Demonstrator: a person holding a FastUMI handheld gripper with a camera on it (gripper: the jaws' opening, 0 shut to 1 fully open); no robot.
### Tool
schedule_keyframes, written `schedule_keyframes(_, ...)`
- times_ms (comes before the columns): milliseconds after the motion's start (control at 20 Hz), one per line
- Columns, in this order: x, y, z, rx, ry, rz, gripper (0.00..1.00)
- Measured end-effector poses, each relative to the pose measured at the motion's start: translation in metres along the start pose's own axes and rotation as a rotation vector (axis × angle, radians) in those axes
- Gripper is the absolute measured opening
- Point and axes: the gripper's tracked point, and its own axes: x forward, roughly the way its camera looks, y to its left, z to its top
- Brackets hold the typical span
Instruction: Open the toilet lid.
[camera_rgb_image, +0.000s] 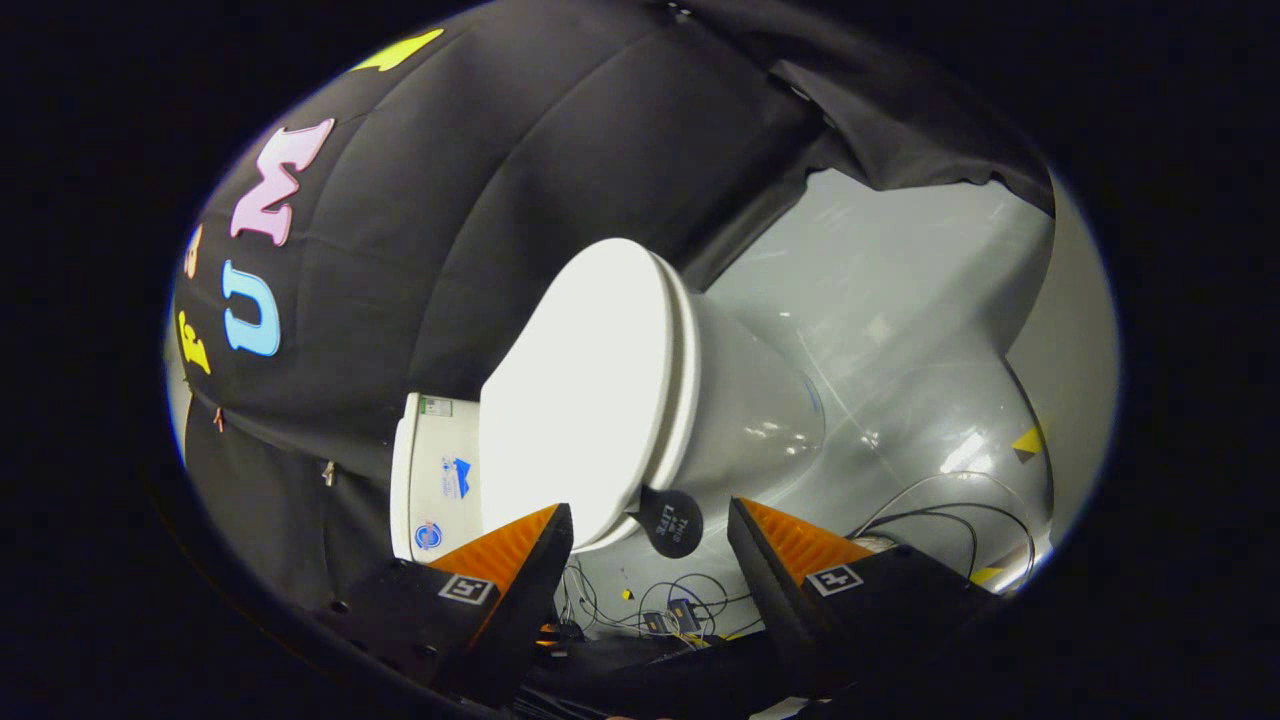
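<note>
I am looking forward along the gripper (650, 545), and the whole scene is sitting tilted in my view. The fingers (520, 550) are standing spread apart with a wide gap between them, pinching nothing. The toilet lid (580, 395) is lying closed on the seat, its broad white face turned toward me just beyond the fingers, and it is catching strong light. A small black round tab (671, 522) is hanging off the lid's front edge, and it is sitting right in the gap between the two fingers, a little ahead of their tips; I cannot tell whether either finger is touching it. The white toilet bowl (750, 410) is bulging out beside the lid on the right-finger side. The tank (432, 480) is showing on the other side of the lid, just past the left finger, with a few small stickers on its face. Behind the toilet the black cloth wall (480, 180) is hanging in folds. The shiny grey floor (900, 300) is spreading out past the bowl, with yellow-and-black markers (1028, 441) stuck to it. A tangle of thin cables (940, 520) and some small boxes (670, 618) are lying on the floor between and beyond the fingers
</note>
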Motion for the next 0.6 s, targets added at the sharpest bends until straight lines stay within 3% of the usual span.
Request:
schedule_keyframes(300, 0.016, 0.009, -0.012, -0.065, 0.034, 0.051, 0.94)
schedule_keyframes(400, 0.020, 0.008, -0.017, -0.076, 0.047, 0.049, 0.83)
schedule_keyframes(450, 0.022, 0.002, -0.015, -0.086, 0.041, 0.036, 0.83)
schedule_keyframes(600, 0.021, -0.014, -0.006, -0.030, 0.013, 0.008, 0.45)
